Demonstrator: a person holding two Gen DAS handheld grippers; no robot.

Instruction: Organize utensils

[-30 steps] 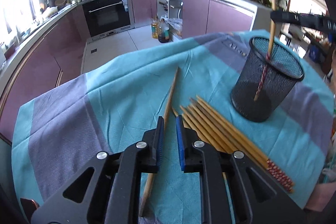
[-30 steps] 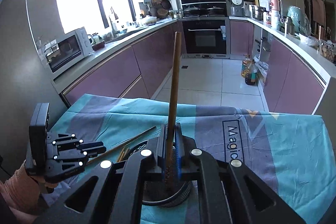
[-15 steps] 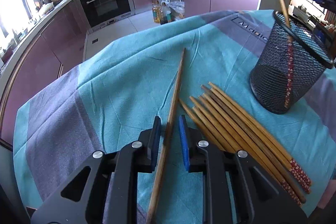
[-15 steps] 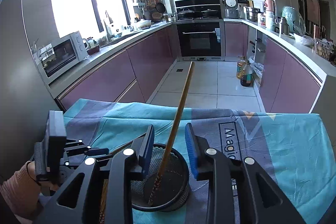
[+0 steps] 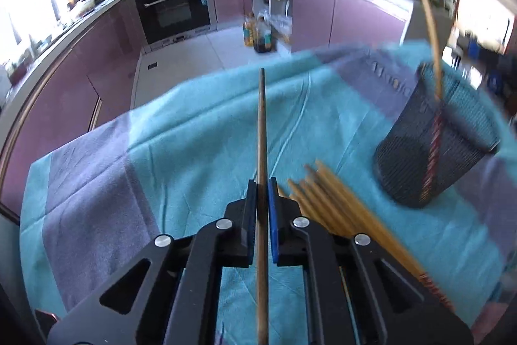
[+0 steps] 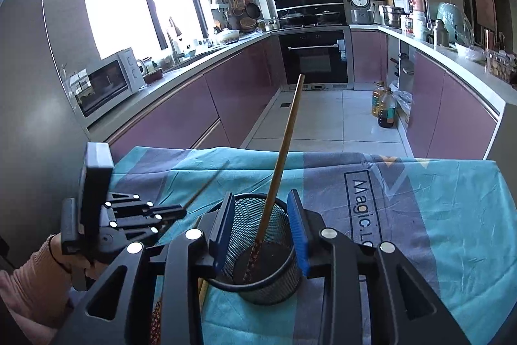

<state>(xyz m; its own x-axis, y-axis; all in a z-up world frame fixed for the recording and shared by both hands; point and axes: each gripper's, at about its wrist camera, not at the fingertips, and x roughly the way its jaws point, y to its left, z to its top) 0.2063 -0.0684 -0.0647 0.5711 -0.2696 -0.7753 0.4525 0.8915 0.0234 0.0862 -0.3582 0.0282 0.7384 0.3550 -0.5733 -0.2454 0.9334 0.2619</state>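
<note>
The left gripper is clamped on a single dark brown chopstick, its blue pads pressed against the stick on both sides; the stick runs straight forward from between the fingers, its tip pointing toward the far edge of the table, and its rear part passes back under the gripper body. In the right wrist view the same gripper shows at the left, held in a hand with a pink sleeve, the thin chopstick slanting up and to the right out of it, clear of the cloth. Just to the right of the left gripper a bundle of light wooden chopsticks lies on the teal and purple tablecloth, side by side, their patterned red ends toward the near right edge. Farther right stands a black mesh cup, blurred by motion, with one chopstick leaning in it, patterned end down. The right gripper hangs directly over that cup with its jaws spread wide, one blue pad on either side of the rim, gripping nothing; the leaning chopstick rises between the fingers without touching them and tilts away toward the kitchen floor
</note>
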